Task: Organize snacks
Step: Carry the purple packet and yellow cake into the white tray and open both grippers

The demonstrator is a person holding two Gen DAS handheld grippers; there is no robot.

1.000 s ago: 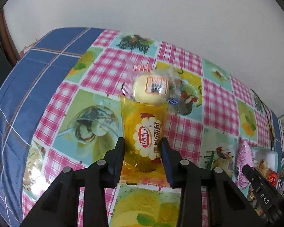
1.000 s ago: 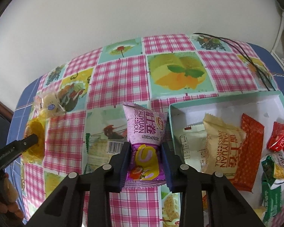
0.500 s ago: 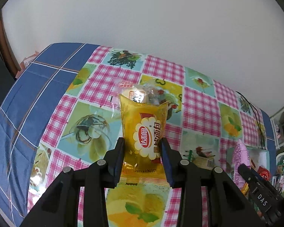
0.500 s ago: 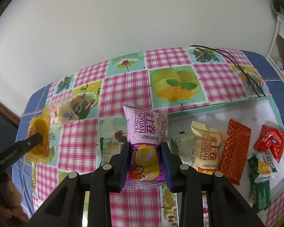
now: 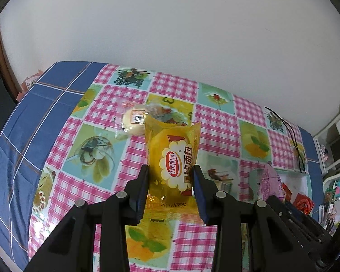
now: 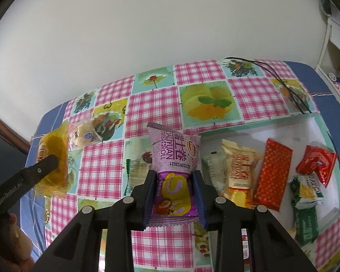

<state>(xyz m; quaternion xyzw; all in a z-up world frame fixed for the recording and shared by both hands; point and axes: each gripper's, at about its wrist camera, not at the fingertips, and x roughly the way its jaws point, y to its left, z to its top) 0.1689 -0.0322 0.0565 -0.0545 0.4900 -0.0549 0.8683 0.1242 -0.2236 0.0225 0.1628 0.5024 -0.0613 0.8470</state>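
Note:
My left gripper (image 5: 171, 180) is shut on a yellow snack packet (image 5: 173, 158) and holds it above the table; the packet also shows in the right wrist view (image 6: 53, 158). My right gripper (image 6: 173, 185) is shut on a purple Swiss roll packet (image 6: 173, 158), held above the table just left of the white tray (image 6: 290, 127); the purple packet also shows in the left wrist view (image 5: 269, 183). A clear-wrapped round bun (image 5: 133, 122) lies on the tablecloth beyond the yellow packet, and it shows in the right wrist view (image 6: 82, 133).
The tray holds a cream Swiss roll packet (image 6: 240, 170), an orange-red packet (image 6: 272, 176), a red packet (image 6: 317, 163) and green packets (image 6: 306, 204). A black cable (image 6: 290, 90) lies at the table's far right. A white wall backs the table.
Both grippers have risen and pulled back with their packets still held. The table shows from higher up and the bun looks smaller and farther away.

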